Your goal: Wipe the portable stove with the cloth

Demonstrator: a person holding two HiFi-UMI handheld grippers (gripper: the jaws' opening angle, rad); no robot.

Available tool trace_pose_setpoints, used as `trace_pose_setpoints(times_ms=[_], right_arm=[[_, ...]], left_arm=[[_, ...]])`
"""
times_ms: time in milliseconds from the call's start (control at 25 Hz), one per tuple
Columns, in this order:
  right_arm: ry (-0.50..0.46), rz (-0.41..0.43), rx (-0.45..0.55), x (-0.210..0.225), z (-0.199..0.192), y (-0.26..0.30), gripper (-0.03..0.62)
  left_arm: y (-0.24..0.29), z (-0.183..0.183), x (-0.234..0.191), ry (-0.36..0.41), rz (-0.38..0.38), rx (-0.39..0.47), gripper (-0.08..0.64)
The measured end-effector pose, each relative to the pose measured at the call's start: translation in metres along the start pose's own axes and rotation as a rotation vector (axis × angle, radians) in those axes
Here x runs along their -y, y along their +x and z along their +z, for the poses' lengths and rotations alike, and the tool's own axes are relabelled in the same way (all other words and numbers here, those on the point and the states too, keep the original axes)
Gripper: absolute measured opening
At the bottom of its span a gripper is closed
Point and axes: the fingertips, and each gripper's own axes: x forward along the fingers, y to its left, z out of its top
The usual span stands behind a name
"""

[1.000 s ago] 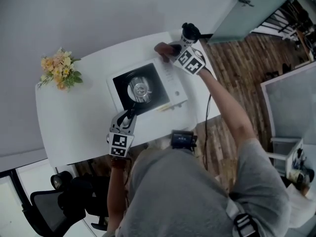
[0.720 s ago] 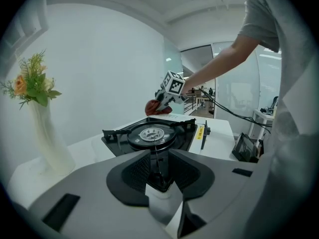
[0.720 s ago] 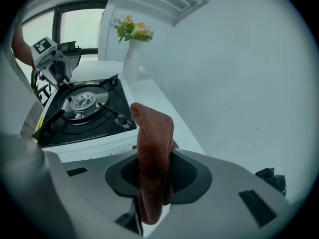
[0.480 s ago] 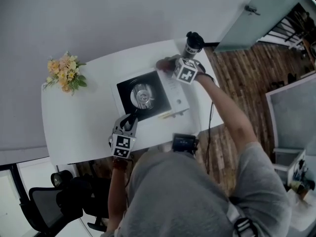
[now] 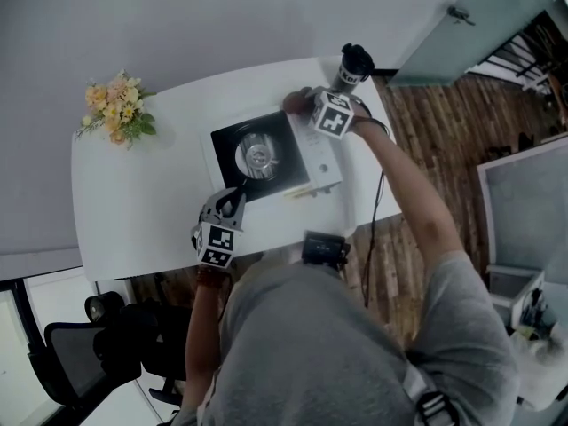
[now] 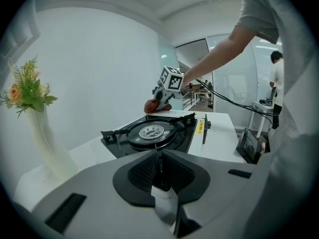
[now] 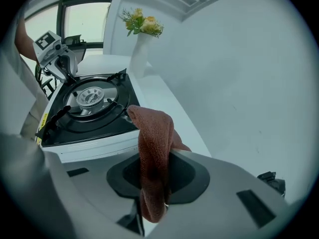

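The portable stove (image 5: pixel 315 158) has a white body and a black top with a round burner (image 5: pixel 256 156). My right gripper (image 5: pixel 311 106) is shut on a reddish-brown cloth (image 7: pixel 153 143). It holds the cloth (image 5: pixel 296 101) low at the stove's far right corner. My left gripper (image 5: pixel 232 204) sits at the stove's near left corner. Its jaws are closing and stand almost together around a thin pan-support arm (image 6: pixel 157 148). From there the right gripper (image 6: pixel 163 94) and its cloth (image 6: pixel 153 106) show beyond the burner (image 6: pixel 151 131).
A vase of yellow flowers (image 5: pixel 115 109) stands at the far left of the white table (image 5: pixel 142 211). A dark cup (image 5: pixel 353 66) is just behind the right gripper. A small black device (image 5: pixel 325 248) lies at the table's near edge. Wooden floor lies to the right.
The right gripper has come down with the cloth to the stove's far right corner. The left gripper has kept its place at the near corner.
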Motion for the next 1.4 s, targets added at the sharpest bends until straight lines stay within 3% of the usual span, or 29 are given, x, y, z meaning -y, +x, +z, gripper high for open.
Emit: trace_pose_setpoints(times_ms=[240,440,640,920,1160,1400], right_arm=[[-0.002,0.054,-0.082,-0.006,-0.004,0.001,0.081],[-0.020,0.046,-0.117,-0.006,-0.007,-0.001,0.080],[0.016,0.074,-0.108,-0.018,-0.011,-0.003,0.080],[-0.021,0.066,-0.120,-0.030,-0.015,-0.012,0.078],[-0.043,0.086,-0.102,-0.050,-0.021,-0.020,0.078],[-0.026,0.088,-0.073,-0.077,-0.023,-0.036,0.077]], left_arm=[[0.003,-0.002,0.000,-0.017,-0.045,-0.039,0.052],[0.004,0.000,0.000,-0.018,-0.029,-0.043,0.051],[0.003,-0.002,0.000,-0.018,0.003,-0.039,0.046],[0.003,0.000,0.000,-0.003,0.029,-0.045,0.044],[0.004,-0.003,0.000,-0.028,-0.025,-0.064,0.045],[0.004,-0.003,-0.001,-0.035,-0.028,-0.059,0.044]])
